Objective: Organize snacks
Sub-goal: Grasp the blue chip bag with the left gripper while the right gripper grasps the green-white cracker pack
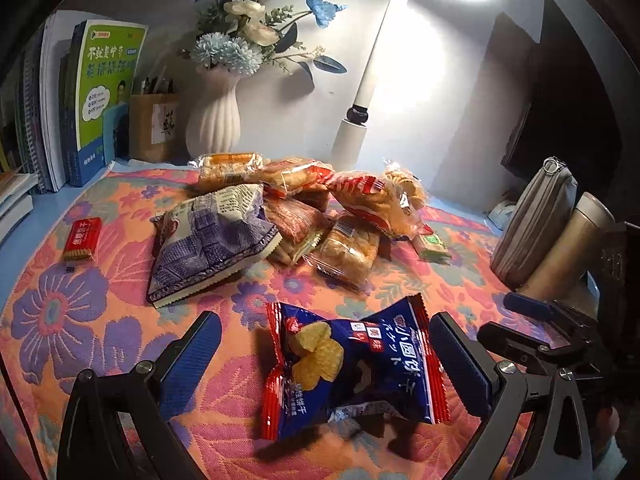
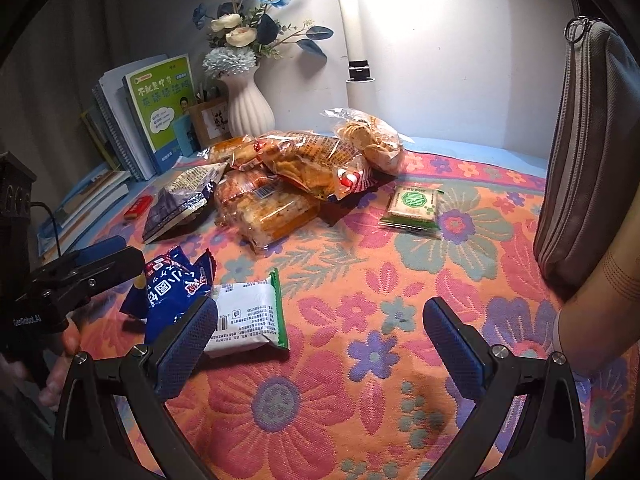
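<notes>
Little is sorted yet — most snacks sit in a heap (image 1: 296,208) mid-surface, with strays around it. The left gripper (image 1: 324,360) hovers low, jaws spread around the blue biscuit packet (image 1: 352,364) without pinching it. The right gripper (image 2: 320,344) — jaws wide, empty — hangs beside a white-and-green packet (image 2: 248,316).

The woven tablecloth (image 2: 360,280) is orange-pink with purple and teal flowers. On it lie a navy snack packet with red crimped ends (image 1: 352,364), a purple-and-white printed bag (image 1: 212,236), a small red wrapped biscuit (image 1: 82,238) and a white packet edged green (image 2: 248,316) — behind, a ribbed white vase (image 1: 216,120) holds blue and cream flowers.
</notes>
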`<state>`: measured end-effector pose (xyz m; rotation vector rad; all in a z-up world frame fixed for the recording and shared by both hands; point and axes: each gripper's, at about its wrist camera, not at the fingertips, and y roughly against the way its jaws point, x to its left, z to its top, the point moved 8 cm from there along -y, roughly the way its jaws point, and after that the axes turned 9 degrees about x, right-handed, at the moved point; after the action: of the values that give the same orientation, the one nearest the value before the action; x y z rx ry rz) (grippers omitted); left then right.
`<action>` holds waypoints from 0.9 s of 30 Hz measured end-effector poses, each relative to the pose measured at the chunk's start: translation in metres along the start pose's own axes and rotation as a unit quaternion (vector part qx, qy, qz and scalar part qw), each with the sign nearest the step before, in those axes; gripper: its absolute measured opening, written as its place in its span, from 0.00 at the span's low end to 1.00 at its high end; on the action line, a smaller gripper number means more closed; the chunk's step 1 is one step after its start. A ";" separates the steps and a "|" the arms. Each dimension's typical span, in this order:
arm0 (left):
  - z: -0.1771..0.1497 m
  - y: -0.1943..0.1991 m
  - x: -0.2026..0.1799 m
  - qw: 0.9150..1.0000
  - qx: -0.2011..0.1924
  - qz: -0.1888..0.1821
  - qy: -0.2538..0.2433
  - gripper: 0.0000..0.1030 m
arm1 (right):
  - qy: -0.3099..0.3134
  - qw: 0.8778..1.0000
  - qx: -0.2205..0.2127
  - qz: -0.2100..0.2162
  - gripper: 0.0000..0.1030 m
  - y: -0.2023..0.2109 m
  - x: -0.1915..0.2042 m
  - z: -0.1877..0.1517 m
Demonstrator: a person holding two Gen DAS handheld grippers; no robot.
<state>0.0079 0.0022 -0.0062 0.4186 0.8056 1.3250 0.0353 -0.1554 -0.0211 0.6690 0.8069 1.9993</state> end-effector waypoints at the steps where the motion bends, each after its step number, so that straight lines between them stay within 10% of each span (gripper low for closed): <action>1: -0.002 0.000 -0.003 1.000 0.006 -0.005 -0.003 1.00 | 0.005 1.000 0.004 0.004 1.00 -0.001 0.002 -0.001; 17: -0.014 -0.015 -0.018 0.998 0.054 0.019 -0.025 1.00 | 0.015 1.000 0.021 0.015 1.00 -0.008 0.005 -0.003; 27: -0.022 -0.012 0.014 0.991 0.078 0.108 -0.024 1.00 | 0.026 0.998 0.042 0.045 1.00 -0.008 0.013 -0.009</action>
<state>0.0012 0.0096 -0.0330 0.6748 0.8432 1.4510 0.0266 -0.1439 -0.0306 0.7145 0.9097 2.0800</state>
